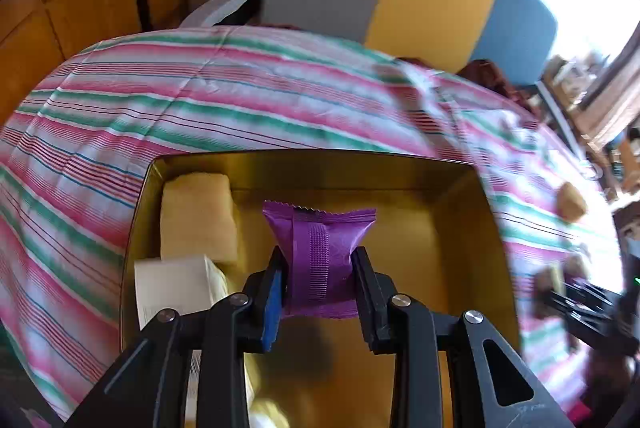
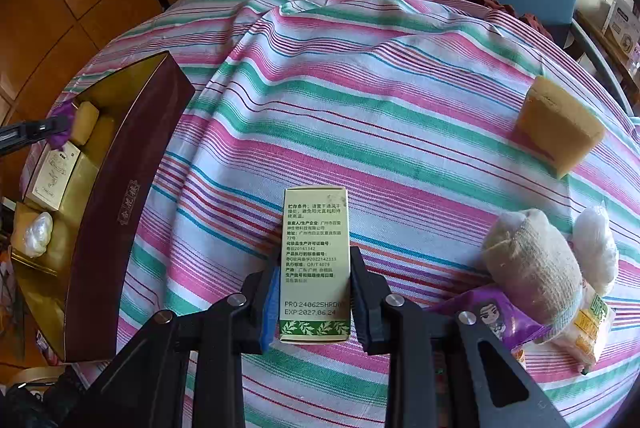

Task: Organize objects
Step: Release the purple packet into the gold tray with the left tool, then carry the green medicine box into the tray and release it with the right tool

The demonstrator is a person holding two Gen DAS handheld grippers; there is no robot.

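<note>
A: Two grippers, two loads. The left gripper pinches a purple snack packet over the gold-lined box, its pads pressed into the wrapper's sides, while the right gripper clamps a pale green carton that lies on the striped tablecloth.

B: What is already in the box?

A: A yellow sponge block at the far left, and just near of it a white carton. In the right wrist view a clear plastic wad sits lower in the same box (the contents there are too small to read).

B: So which step is this?

A: By my reading, a drop-off and a pick-up at once. The packet hangs above bare lining to the right of the sponge block; the carton is gripped but looks not yet lifted.

B: And next?

A: The left hand would need to lower into that open patch and spread its jaws without nudging the white carton. The right hand must lift the carton clear and carry it left over the box's maroon wall.

B: What remains?

A: Still on the cloth at the right: a second sponge, a rolled sock, a white wad and two snack packets.
</note>
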